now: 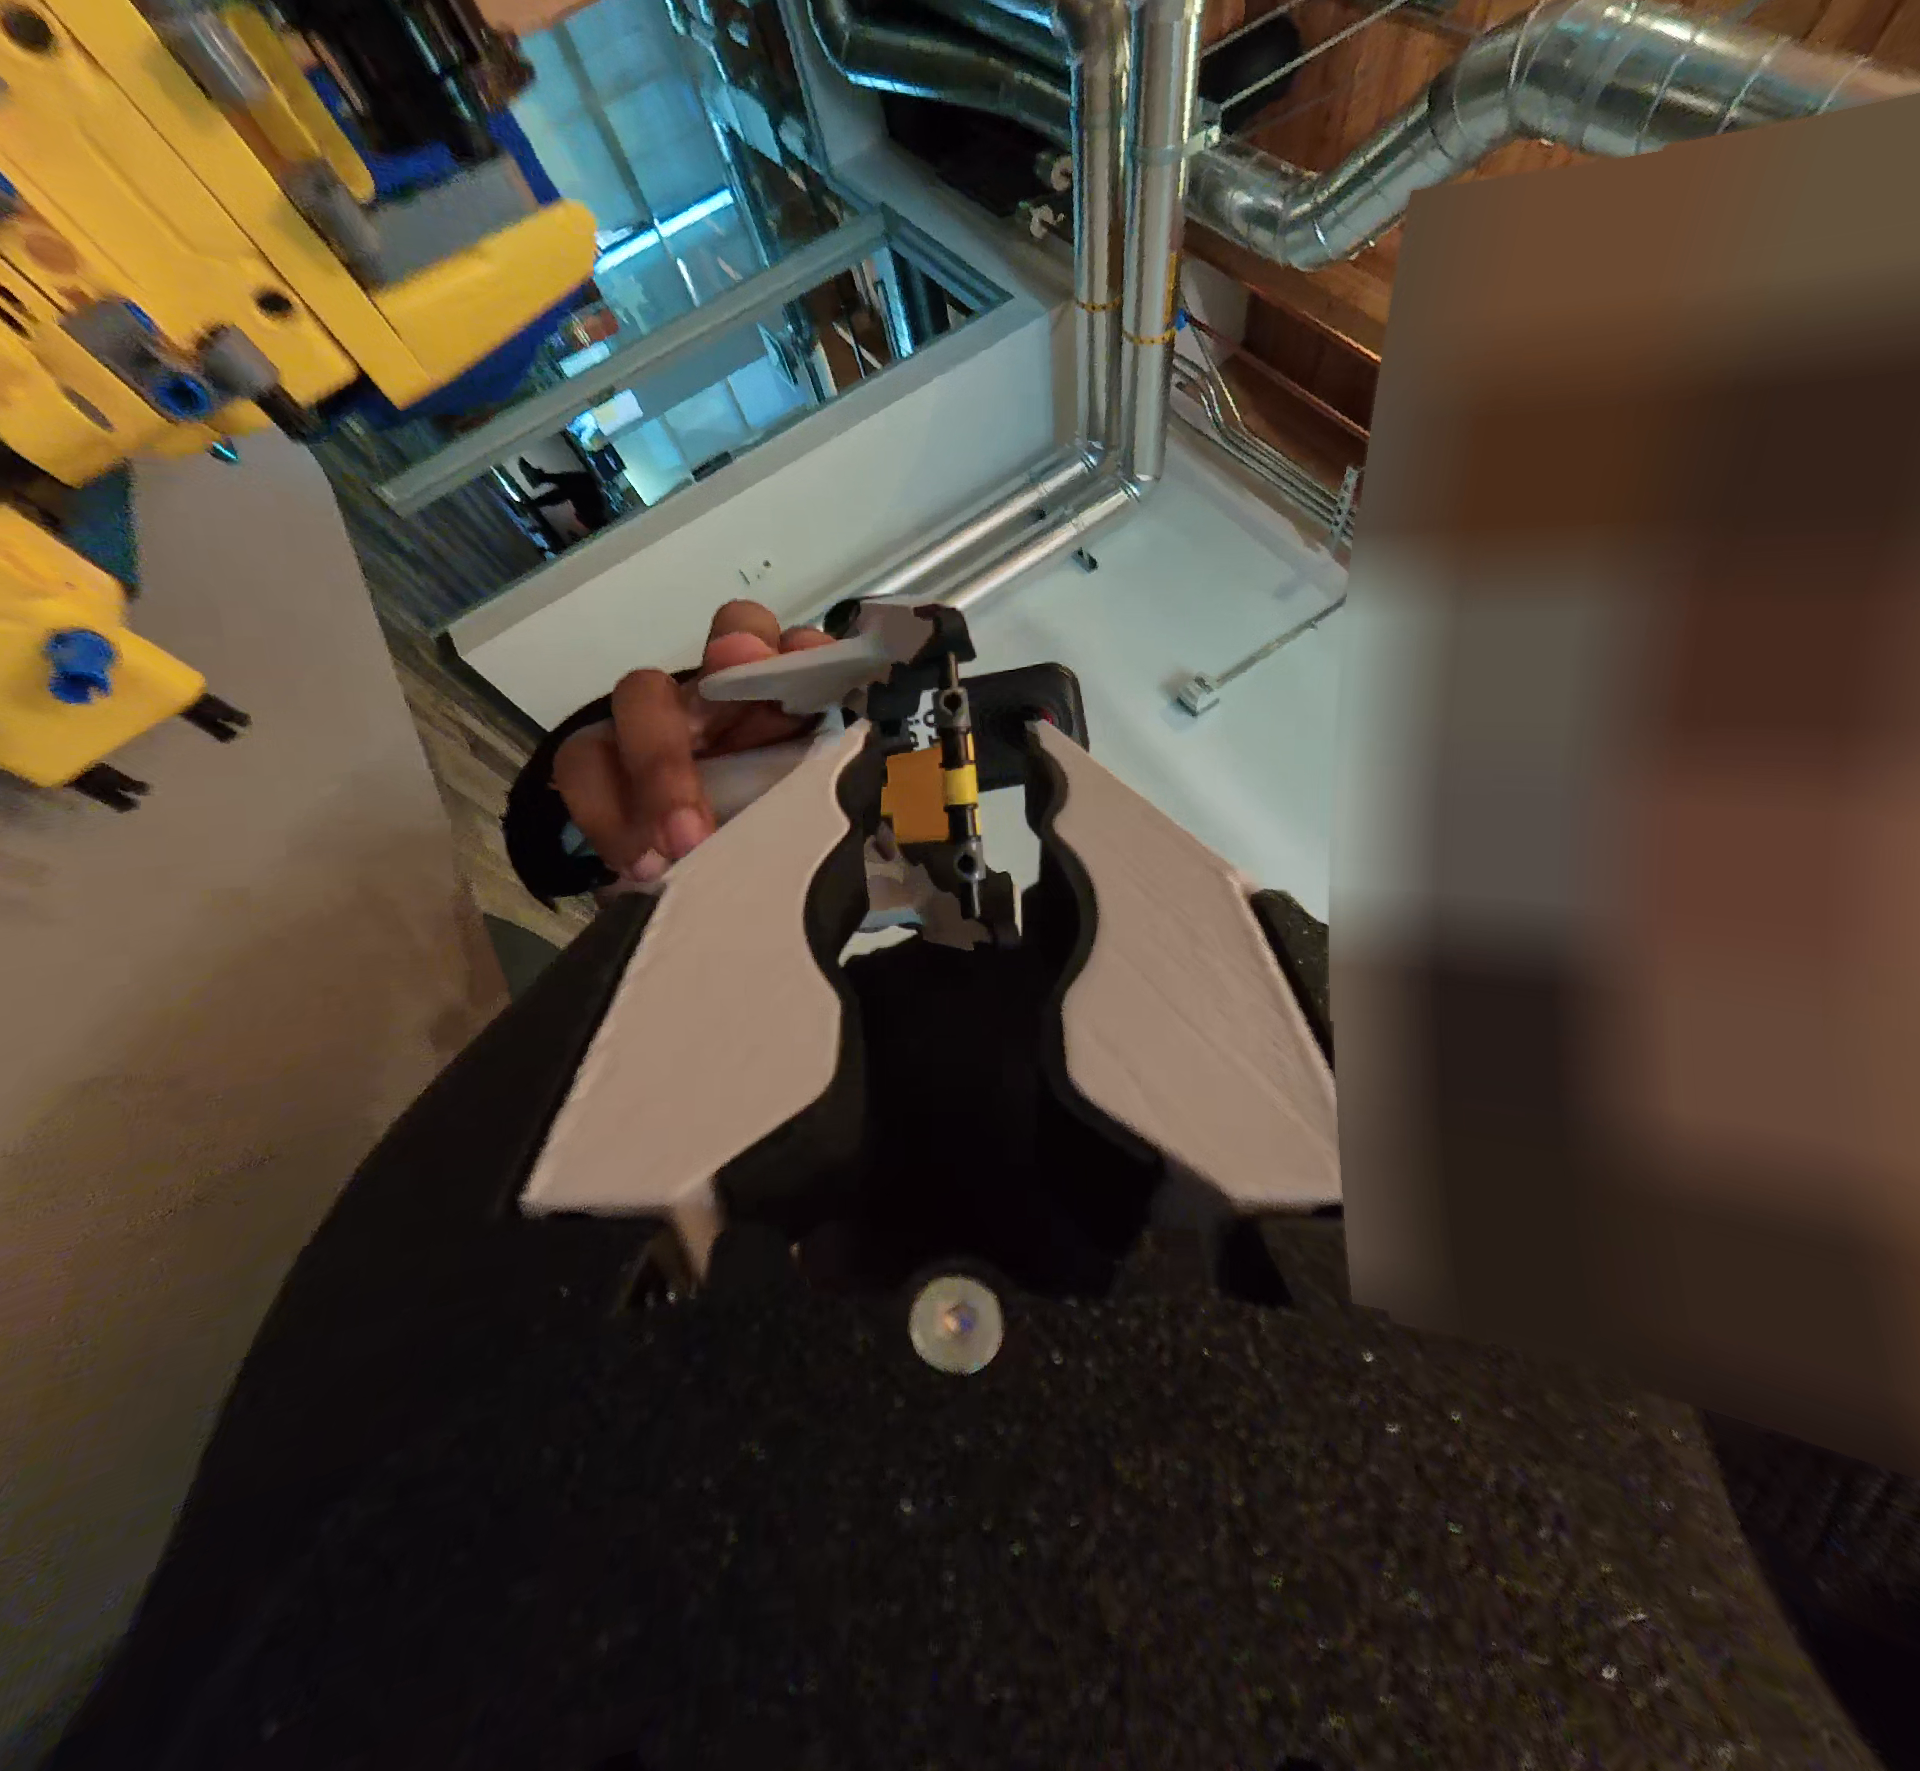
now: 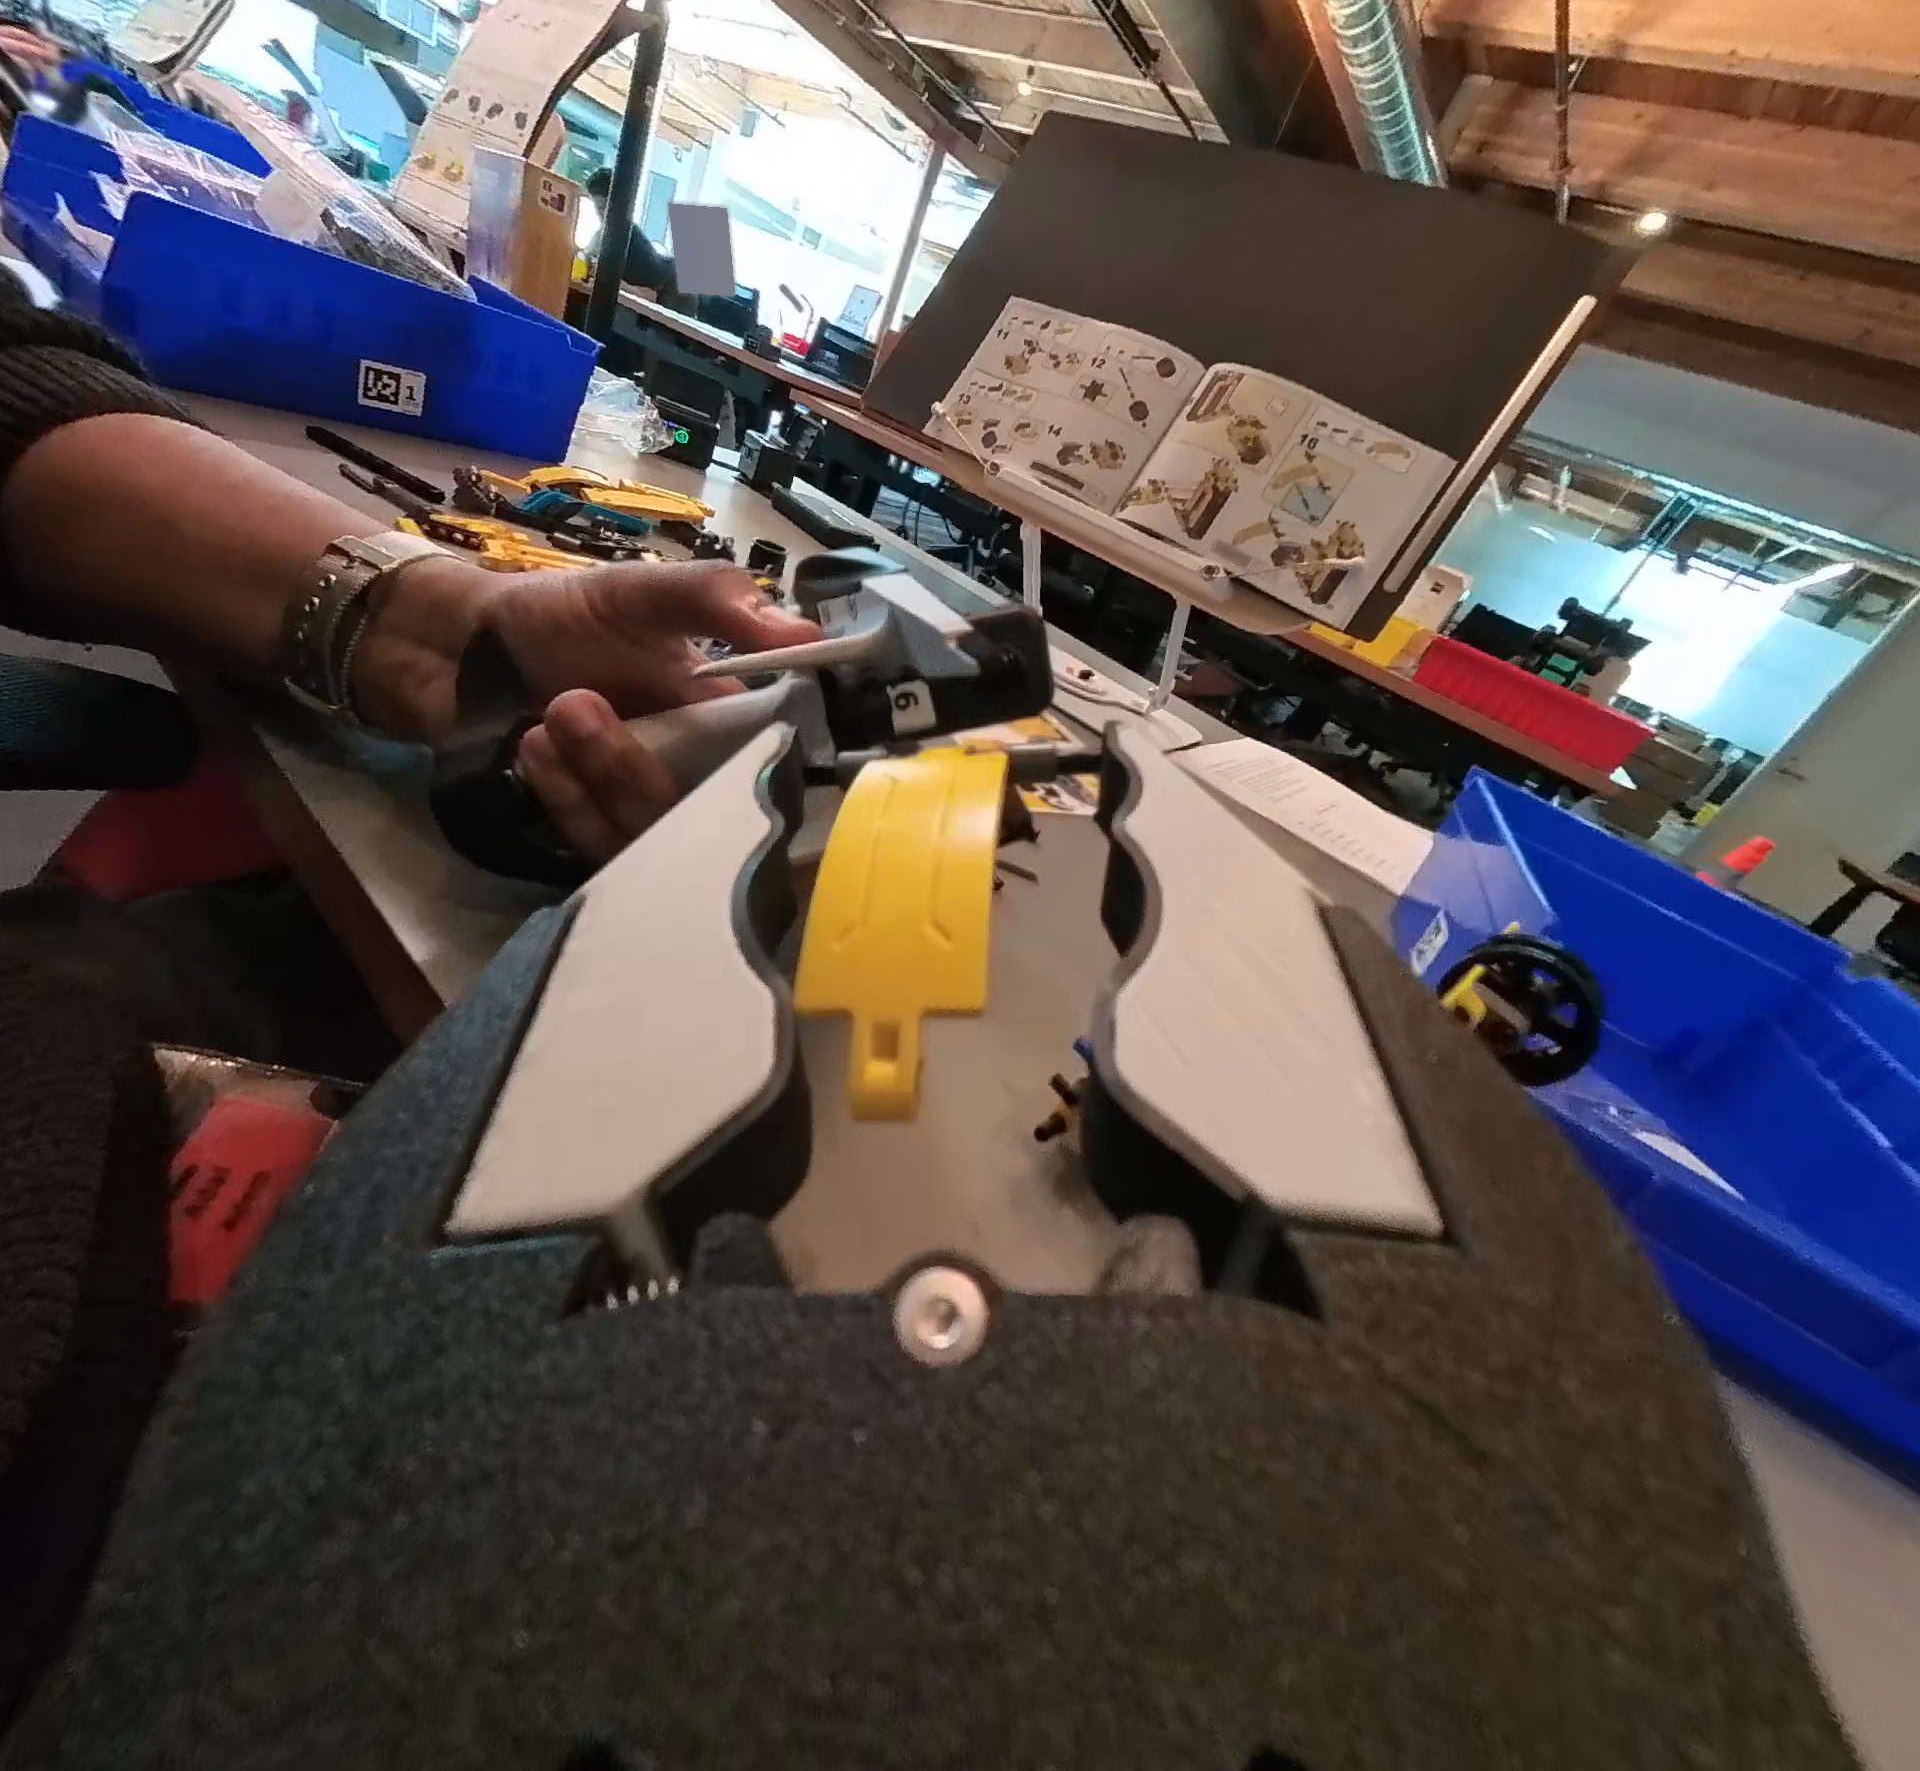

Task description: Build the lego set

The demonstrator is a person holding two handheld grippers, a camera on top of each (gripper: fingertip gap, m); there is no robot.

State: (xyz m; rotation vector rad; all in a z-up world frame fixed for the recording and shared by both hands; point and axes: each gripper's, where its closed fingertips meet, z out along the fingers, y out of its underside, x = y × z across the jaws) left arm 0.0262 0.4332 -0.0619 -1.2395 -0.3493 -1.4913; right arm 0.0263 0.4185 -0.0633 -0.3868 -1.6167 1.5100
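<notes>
My right gripper (image 2: 951, 745) holds a curved yellow panel (image 2: 894, 890) over the table, its fingertips seemingly pinching the ends of a black axle (image 2: 1049, 760) that crosses the panel's far end. My left gripper (image 1: 951, 734) faces it, with its fingers apart on either side of that same yellow end (image 1: 914, 802) and axle (image 1: 964, 786), and small gaps show on both sides. The left gripper also shows in the right wrist view (image 2: 914, 672), held by a hand (image 2: 582, 620). A large yellow and blue brick model (image 1: 208, 215) is blurred at the upper left.
An open instruction booklet (image 2: 1195, 454) rests on a dark stand. A blue bin (image 2: 343, 329) stands at the back left. Another blue bin (image 2: 1714, 1098) on the right holds a black wheel (image 2: 1538, 1004). Loose yellow and black parts (image 2: 561, 516) lie on the table (image 2: 343, 807). Only a small space, under 4 cm, lies between the two pairs of fingers.
</notes>
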